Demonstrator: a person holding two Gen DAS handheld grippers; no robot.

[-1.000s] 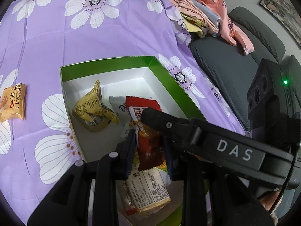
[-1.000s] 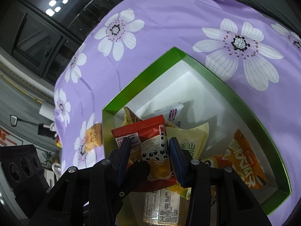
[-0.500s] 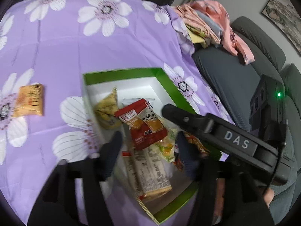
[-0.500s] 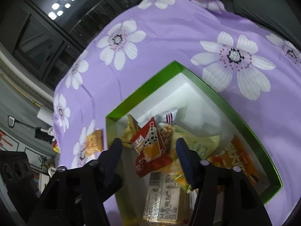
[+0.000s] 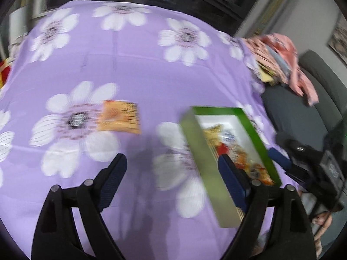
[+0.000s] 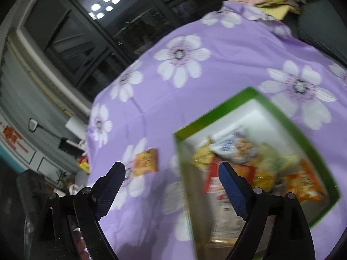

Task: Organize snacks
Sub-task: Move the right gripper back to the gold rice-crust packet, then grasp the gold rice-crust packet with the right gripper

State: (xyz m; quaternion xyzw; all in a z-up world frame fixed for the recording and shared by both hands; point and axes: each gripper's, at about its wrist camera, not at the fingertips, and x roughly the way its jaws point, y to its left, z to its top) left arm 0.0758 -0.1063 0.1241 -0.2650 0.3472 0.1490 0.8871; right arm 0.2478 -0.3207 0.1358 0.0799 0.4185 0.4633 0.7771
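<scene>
Before me, a purple floral cloth (image 5: pixel 134 69) covers the table, with a grey sofa (image 5: pixel 303 108) beside it heaped with pink clothes (image 5: pixel 279 49). Dark windows (image 6: pixel 86 32) reflect a cluster of ceiling lights (image 6: pixel 104 6); a framed picture (image 5: pixel 338 41) hangs on the wall.

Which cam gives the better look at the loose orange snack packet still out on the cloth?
Left wrist. The orange snack packet lies large and unobstructed ahead of the open left gripper, though motion-blurred. The right wrist view shows it smaller, beside the green box, past the open right gripper.
</scene>
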